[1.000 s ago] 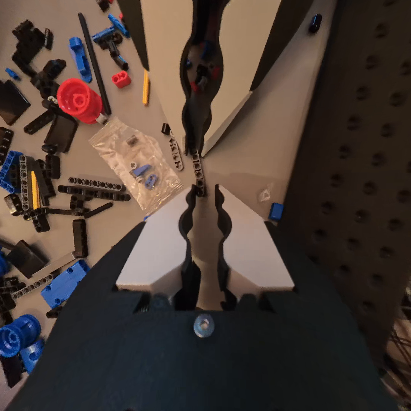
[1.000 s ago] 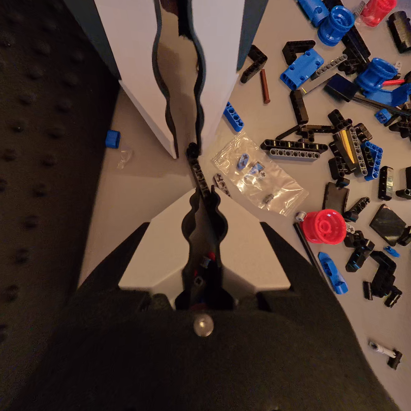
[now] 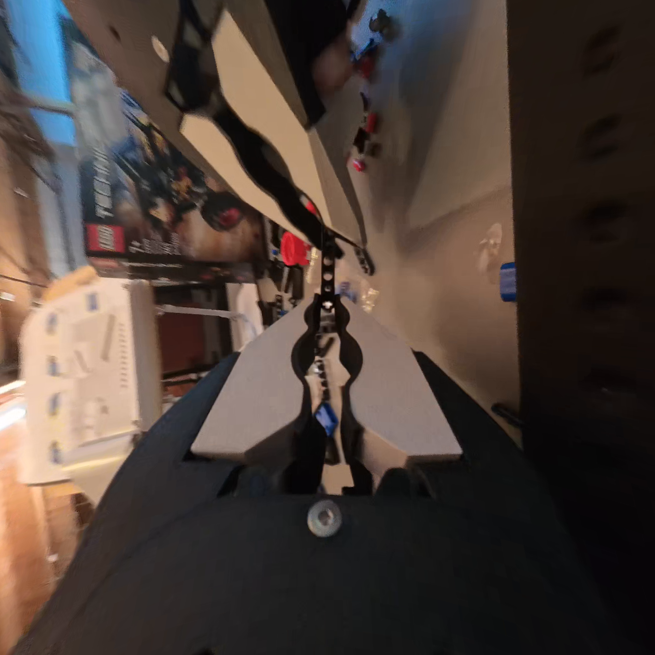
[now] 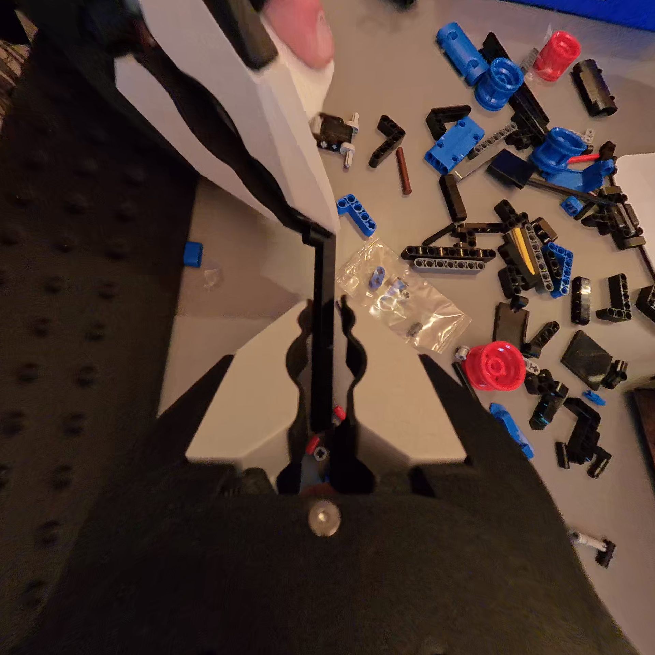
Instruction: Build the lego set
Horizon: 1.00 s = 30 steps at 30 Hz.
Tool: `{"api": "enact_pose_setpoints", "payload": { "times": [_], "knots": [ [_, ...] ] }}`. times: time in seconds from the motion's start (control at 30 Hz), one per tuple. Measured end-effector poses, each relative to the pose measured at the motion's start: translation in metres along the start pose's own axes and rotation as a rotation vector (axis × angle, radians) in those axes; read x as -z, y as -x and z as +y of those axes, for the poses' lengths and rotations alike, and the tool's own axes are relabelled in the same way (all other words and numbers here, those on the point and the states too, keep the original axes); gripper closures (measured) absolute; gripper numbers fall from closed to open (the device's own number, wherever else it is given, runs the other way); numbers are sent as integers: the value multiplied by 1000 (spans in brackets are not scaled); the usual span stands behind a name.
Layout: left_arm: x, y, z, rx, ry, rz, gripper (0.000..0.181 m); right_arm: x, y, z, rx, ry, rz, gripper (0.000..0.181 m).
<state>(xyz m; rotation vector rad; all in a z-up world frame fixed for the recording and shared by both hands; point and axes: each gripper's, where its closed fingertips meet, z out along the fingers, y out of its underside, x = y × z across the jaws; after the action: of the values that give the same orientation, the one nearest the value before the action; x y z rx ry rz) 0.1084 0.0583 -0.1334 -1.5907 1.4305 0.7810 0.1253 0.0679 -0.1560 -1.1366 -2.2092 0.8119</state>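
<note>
Pinching one end of the long black holed lego beam (image 3: pixel 328 269), the left tool (image 3: pixel 326 308) tilts in blur. Right view: right tool (image 4: pixel 323 312) clamps the beam's other end above the grey bench (image 4: pixel 248 219), beside a clear plastic bag (image 4: pixel 400 297).
</note>
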Motion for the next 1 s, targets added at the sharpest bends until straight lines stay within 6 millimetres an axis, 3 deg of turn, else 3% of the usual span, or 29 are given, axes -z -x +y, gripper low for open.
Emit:
{"api": "enact_pose_setpoints", "payload": {
  "times": [0.13,0.23,0.33,0.5,0.6,0.73,0.83,0.9,1.0],
  "knots": [
    [4,8,3,2,-33,-59,175,0,-6,-6,42,4,75,172],
    [5,9,16,178,-51,1,143,7,-10,-15,108,-25,142,172],
    [10,12,14,346,-143,93,133,11,-16,-20,190,-3,224,173],
    [20,15,2,495,-278,229,141,12,-13,-26,285,52,279,172],
    [24,12,-3,551,-336,296,165,14,-7,-31,305,61,289,173],
    [23,12,0,555,-356,294,165,15,-7,-35,279,64,310,172],
    [21,10,5,506,-339,277,165,14,-6,-31,238,96,296,161],
    [22,10,5,499,-354,273,165,15,-6,-27,219,109,292,172],
    [19,2,5,511,-367,323,165,12,-1,-23,157,111,247,172]
  ]
}}
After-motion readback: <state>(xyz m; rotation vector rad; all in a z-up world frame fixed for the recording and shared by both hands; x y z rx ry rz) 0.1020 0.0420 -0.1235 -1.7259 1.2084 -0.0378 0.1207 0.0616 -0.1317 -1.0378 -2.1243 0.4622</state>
